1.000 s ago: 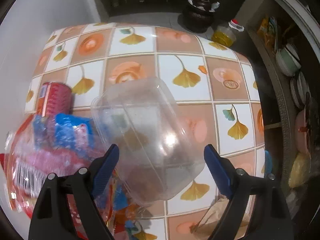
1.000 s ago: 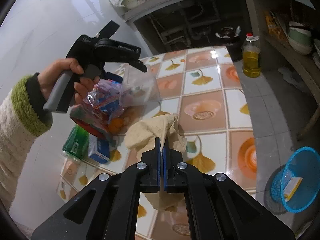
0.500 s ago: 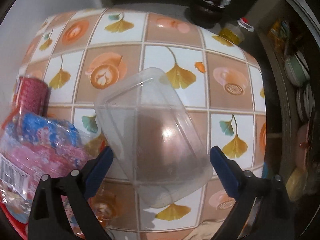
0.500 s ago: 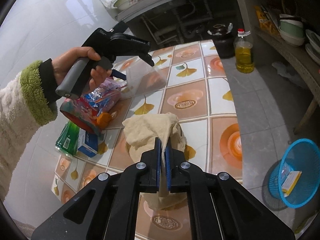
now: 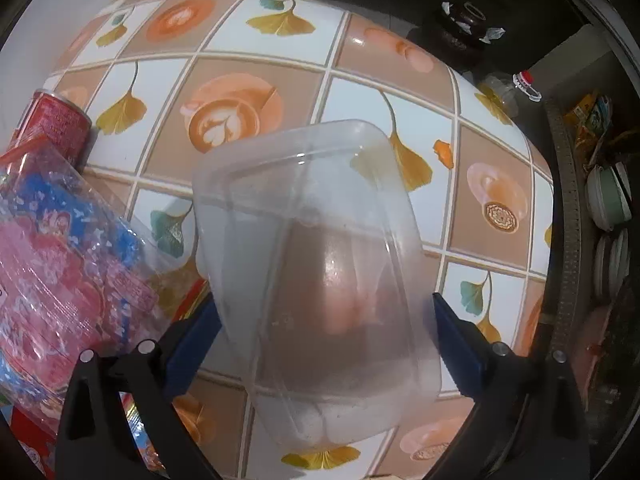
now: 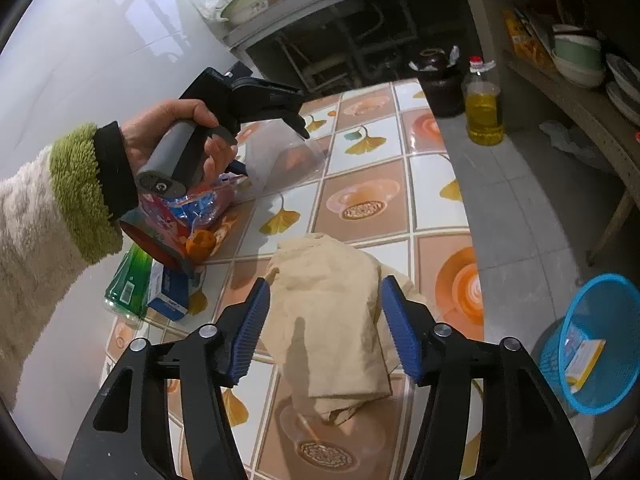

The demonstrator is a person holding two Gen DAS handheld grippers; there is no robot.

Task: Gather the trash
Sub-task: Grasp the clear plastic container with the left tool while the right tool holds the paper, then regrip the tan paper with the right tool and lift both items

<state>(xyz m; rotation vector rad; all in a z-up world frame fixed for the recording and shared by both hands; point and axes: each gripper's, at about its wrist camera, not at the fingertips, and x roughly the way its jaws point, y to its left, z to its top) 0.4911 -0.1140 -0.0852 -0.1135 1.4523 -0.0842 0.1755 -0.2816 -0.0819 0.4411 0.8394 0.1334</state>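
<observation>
Trash is what this table is full of, and the clear plastic container (image 5: 316, 280) fills the centre of the left wrist view, lying on the patterned tabletop (image 5: 280, 60). The left gripper (image 5: 326, 338) points down over it; its jaws have just been opening and now stand wide, 1 pad on each side of the tub, neither visibly pressing it. Released, I'd say, not gripped. At the left edge of that frame sit a crinkled pink-and-blue wrapper (image 5: 60, 264) and a red can (image 5: 56, 120).

Over in the right wrist view, the crumpled beige paper (image 6: 332, 300) rests at lower centre, between the blue pads of the right gripper (image 6: 326, 326). Those jaws have just been opening too, and the paper lies loose on the table, let go. A green bottle (image 6: 128, 280) and a small blue box (image 6: 168, 292) wait at lower left. The blue basket (image 6: 592, 344), lower right on the floor, holds only 1 small carton that I can make out. So most of the collecting looks left to do.
</observation>
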